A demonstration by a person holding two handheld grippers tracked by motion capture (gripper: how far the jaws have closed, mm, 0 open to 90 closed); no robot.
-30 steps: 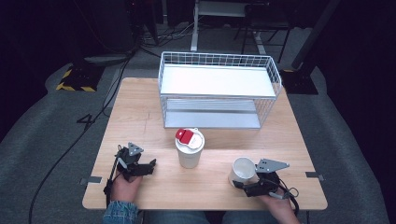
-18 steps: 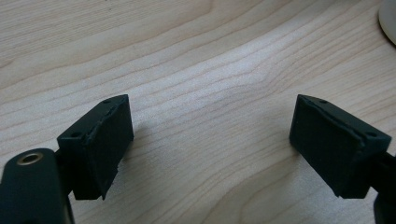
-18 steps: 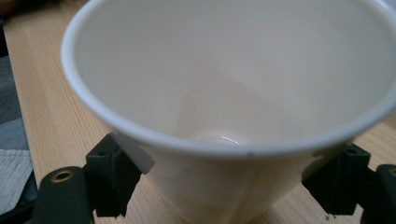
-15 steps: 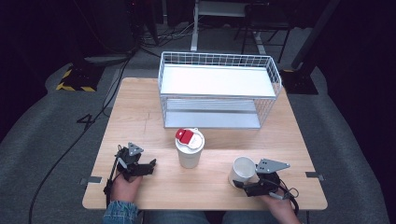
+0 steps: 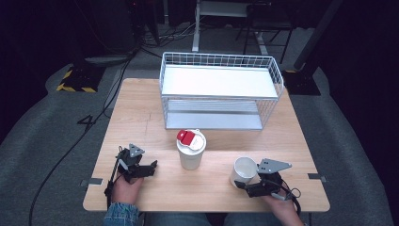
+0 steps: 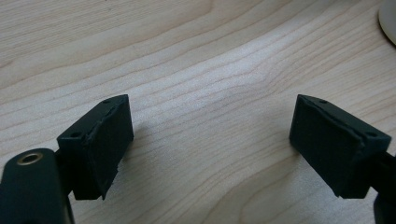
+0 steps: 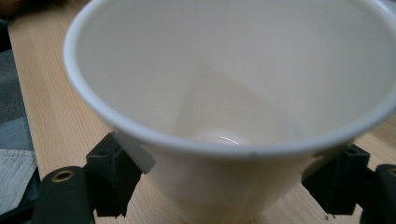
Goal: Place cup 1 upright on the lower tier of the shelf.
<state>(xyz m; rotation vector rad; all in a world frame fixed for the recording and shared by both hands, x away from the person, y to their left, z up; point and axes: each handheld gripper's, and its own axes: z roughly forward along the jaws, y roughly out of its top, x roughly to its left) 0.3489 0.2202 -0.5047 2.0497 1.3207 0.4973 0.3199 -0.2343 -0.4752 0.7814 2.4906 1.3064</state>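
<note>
Two black fingers (image 6: 100, 144) stand apart over bare wooden table (image 6: 210, 70).

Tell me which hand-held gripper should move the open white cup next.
Right. The right hand-held gripper already has its jaws closed on the open white cup. The left hand-held gripper holds nothing and sits beyond the lidded cup.

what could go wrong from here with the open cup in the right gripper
1. The right gripper clamps the open paper cup low on its thin wall; its jaws have just been closing, and more squeeze could buckle it.
2. Held low, the cup might tip or slip when lifted.
3. The lidded cup stands close by on the table; a careless swing toward the wire rack may knock it over.
</note>
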